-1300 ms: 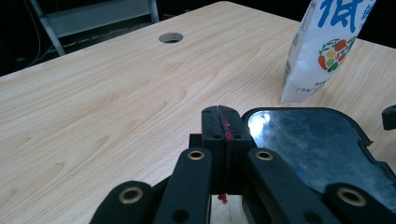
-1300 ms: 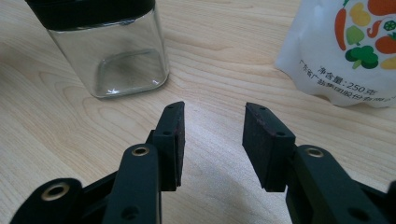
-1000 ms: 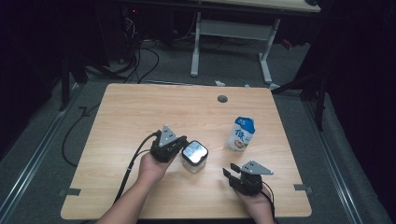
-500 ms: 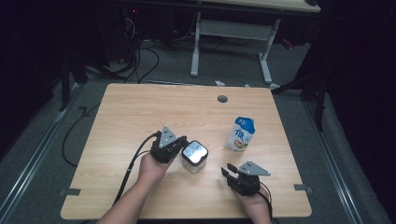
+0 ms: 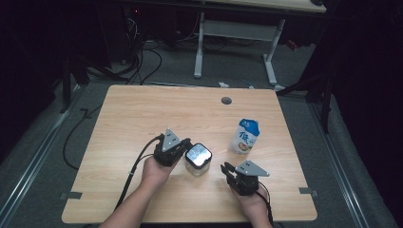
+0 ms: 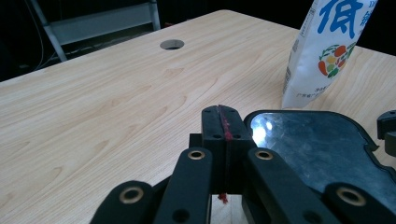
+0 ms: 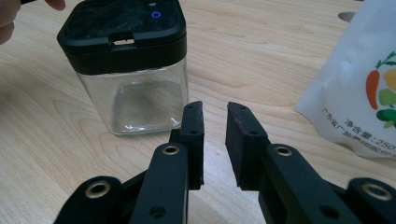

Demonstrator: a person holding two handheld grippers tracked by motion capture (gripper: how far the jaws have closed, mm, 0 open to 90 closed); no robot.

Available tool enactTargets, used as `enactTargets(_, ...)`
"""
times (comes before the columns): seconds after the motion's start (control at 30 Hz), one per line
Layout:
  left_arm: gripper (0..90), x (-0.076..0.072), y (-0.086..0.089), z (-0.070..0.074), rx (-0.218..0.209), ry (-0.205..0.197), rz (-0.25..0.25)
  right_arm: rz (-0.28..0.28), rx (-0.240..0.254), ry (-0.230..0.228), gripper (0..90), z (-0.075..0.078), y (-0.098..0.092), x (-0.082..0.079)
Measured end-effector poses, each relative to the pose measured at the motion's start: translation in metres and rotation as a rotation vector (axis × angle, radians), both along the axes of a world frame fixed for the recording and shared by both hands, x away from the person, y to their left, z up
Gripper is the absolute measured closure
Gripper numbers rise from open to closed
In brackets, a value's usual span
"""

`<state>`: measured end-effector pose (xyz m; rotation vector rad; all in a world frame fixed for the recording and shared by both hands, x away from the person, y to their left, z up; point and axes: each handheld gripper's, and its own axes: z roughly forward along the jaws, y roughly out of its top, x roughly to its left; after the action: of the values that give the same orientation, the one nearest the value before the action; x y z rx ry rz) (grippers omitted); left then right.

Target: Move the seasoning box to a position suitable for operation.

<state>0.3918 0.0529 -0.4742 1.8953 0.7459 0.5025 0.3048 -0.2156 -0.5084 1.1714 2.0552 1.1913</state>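
Note:
A clear square jar (image 5: 198, 159) with a black lid stands near the table's front middle, also seen as the jar (image 7: 128, 65) and by its lid (image 6: 317, 149). My left gripper (image 5: 184, 145) rests just left of the jar, and the left gripper (image 6: 223, 122) has its pads pressed together on nothing. My right gripper (image 5: 227, 169) sits to the jar's right, apart from it. The right gripper (image 7: 215, 112) has just been closing, with a narrow empty gap left between its pads. A white pouch (image 5: 246, 135) with blue print stands upright behind it, also visible as the pouch (image 6: 327, 51) (image 7: 359, 88).
The wooden table (image 5: 142, 109) has a round cable hole (image 5: 226, 100) near its far edge. A white desk frame (image 5: 235, 35) and floor cables (image 5: 142, 57) lie beyond the table. Bare wood spreads over the left and far parts.
The right gripper's jaws have drawn closer together, with nothing between them. The left gripper, jar and pouch have stayed where they were.

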Motion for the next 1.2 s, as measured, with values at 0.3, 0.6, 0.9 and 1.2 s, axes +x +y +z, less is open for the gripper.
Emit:
enactTargets(0.3,90.0,-0.001,-0.003,-0.001,-0.003,-0.012,0.001,0.004,-0.001,-0.007,76.9,0.001,0.005,0.001)
enactTargets(0.6,90.0,-0.001,-0.003,-0.002,-0.005,-0.013,0.005,0.008,-0.003,-0.006,77.0,-0.001,0.005,0.0)
enactTargets(0.9,90.0,0.0,-0.002,-0.003,-0.01,0.001,0.011,0.013,-0.003,-0.012,78.3,0.0,0.006,0.0)
enactTargets(1.2,90.0,0.001,-0.003,-0.003,-0.008,0.003,0.009,0.047,0.022,-0.081,89.9,0.019,0.018,0.003)
